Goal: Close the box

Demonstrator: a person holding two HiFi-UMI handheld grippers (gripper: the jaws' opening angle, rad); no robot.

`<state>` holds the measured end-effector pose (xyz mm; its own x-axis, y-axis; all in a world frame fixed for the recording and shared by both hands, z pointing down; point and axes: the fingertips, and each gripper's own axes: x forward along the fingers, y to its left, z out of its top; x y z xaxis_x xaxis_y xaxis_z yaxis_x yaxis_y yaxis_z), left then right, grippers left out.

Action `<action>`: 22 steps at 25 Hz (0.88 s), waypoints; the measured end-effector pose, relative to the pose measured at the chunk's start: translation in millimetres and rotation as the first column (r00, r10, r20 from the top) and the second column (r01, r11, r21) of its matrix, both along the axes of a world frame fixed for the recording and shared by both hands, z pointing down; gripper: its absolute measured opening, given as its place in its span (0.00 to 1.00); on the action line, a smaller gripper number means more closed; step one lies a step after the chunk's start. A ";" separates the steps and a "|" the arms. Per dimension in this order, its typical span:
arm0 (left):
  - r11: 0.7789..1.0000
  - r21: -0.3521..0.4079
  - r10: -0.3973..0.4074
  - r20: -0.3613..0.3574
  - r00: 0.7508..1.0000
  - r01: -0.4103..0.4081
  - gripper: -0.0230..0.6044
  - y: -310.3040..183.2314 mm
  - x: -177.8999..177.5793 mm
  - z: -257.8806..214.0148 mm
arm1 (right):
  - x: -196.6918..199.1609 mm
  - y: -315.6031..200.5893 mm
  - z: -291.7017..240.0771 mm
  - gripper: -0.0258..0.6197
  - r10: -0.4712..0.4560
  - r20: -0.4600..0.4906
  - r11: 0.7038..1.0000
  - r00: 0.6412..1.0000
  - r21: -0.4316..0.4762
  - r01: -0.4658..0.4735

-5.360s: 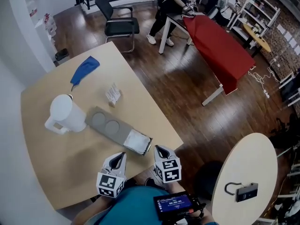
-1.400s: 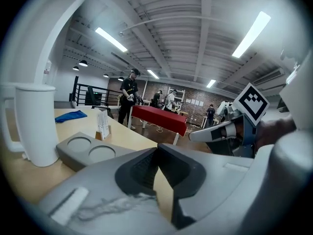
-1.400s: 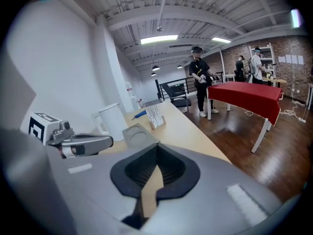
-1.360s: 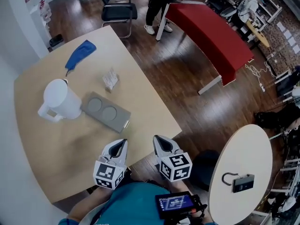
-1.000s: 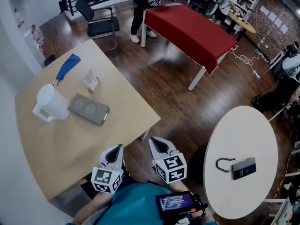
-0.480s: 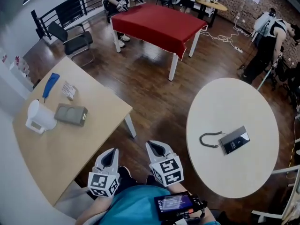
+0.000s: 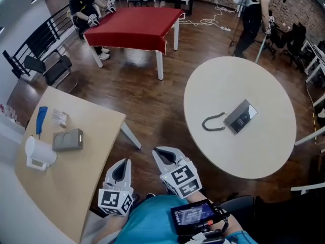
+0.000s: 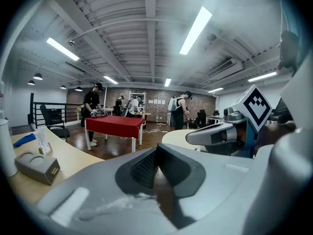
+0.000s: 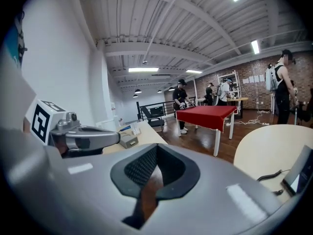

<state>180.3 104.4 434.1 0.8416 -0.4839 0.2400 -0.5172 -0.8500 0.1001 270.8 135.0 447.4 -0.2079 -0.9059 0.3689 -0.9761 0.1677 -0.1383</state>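
The grey box [image 7: 68,140] lies shut on the wooden table [image 7: 86,177] at the left of the head view, well away from both grippers. It also shows in the left gripper view as a low grey box [image 8: 37,166], and far off as the box [image 9: 128,141] in the right gripper view. My left gripper [image 7: 123,163] and right gripper [image 7: 161,153] hang side by side over the floor near my body. Both are shut with nothing between the jaws. Each gripper view shows its own jaws: the left gripper [image 8: 156,153], the right gripper [image 9: 155,155].
A white jug [image 7: 38,154], a blue cloth [image 7: 40,120] and a small packet [image 7: 59,117] lie near the box. A round white table [image 7: 264,151] bears a dark device with a cable [image 7: 238,118]. A red table [image 7: 134,25], a chair [image 7: 51,67] and people stand beyond.
The box, open 5.4 s ago, is shut. The view has drawn back and swung right, so the wooden table has shrunk to the left. Both grippers stay shut and close together.
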 end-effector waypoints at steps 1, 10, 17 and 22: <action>1.000 0.004 0.018 -0.009 1.000 -0.018 0.02 2.2 -0.8 -3.6 | -1.5 3.4 -3.1 0.03 0.019 -0.007 1.000 1.000 0.002 -0.019; 0.984 0.069 0.168 -0.075 0.983 -0.163 0.02 38.6 -18.8 -31.1 | -28.6 47.6 -17.4 0.03 0.208 -0.049 0.978 0.977 0.024 -0.207; 0.980 0.065 0.191 -0.059 0.980 -0.187 0.02 42.5 -39.0 -7.2 | -42.4 67.7 -13.1 0.03 0.284 -0.081 0.959 0.955 0.042 -0.282; 0.985 0.061 0.162 -0.056 0.985 -0.159 0.02 43.6 -45.6 -5.9 | -40.5 66.6 -22.8 0.03 0.297 -0.080 0.953 0.952 0.092 -0.289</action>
